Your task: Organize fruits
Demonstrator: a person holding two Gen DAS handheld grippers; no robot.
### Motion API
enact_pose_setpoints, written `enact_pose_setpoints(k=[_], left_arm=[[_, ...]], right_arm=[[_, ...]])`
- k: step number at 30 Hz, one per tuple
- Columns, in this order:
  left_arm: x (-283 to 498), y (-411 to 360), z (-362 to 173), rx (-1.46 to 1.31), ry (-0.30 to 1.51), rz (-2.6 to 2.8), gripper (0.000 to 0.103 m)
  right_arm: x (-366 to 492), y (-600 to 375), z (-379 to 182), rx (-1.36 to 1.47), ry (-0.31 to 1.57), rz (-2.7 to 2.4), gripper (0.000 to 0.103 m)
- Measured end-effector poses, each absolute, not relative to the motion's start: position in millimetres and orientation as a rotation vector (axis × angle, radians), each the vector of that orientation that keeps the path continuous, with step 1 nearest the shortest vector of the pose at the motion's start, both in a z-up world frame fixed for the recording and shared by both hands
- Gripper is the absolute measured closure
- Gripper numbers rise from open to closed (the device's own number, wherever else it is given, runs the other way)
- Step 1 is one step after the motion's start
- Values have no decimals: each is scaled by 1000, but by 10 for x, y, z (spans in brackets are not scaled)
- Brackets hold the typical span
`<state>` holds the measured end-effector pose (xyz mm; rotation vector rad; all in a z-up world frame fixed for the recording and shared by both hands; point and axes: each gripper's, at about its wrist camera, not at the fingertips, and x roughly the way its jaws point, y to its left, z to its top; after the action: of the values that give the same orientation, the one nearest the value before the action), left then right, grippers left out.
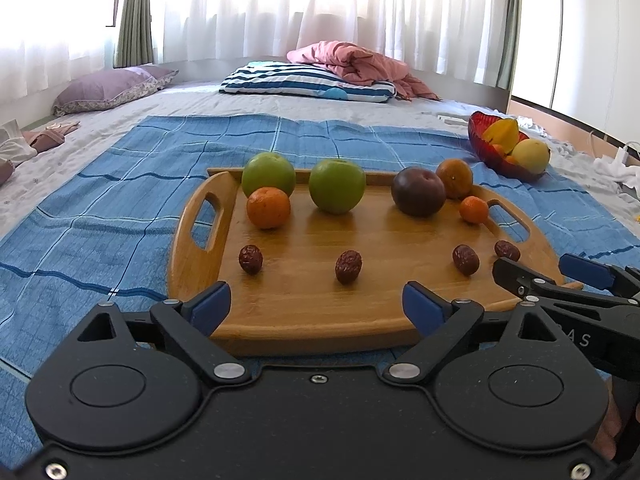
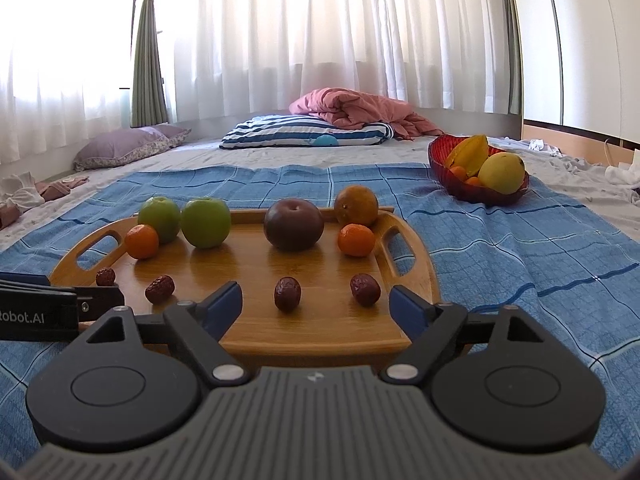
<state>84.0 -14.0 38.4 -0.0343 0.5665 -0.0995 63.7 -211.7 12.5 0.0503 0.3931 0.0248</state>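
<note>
A wooden tray (image 1: 200, 240) (image 2: 248, 264) lies on a blue checked cloth (image 1: 120, 216). Along its back stand two green apples (image 1: 337, 186) (image 2: 206, 222), a dark purple fruit (image 1: 418, 191) (image 2: 293, 224) and three oranges (image 1: 268, 208) (image 2: 356, 240). Several red dates (image 1: 348, 266) (image 2: 287, 293) lie in a row near the front. My left gripper (image 1: 316, 304) hovers open over the tray's front edge with nothing between its fingers. Open too and holding nothing, my right gripper (image 2: 316, 302) (image 1: 552, 270) is at the tray's front right corner.
A red glass bowl (image 1: 480, 136) (image 2: 440, 156) with a starfruit, a yellow fruit and small oranges stands on the cloth at the back right. Pillows (image 1: 308, 82) and a pink quilt (image 1: 360, 60) lie farther back on the bed. White curtains hang behind them.
</note>
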Motion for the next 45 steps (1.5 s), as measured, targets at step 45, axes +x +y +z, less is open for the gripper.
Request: enact_pose_setpoints(k=[45], left_arm=[[781,-65,64,-25,688,-46,0]], right_arm=[[622,-2095,-123,34,548,31,0]])
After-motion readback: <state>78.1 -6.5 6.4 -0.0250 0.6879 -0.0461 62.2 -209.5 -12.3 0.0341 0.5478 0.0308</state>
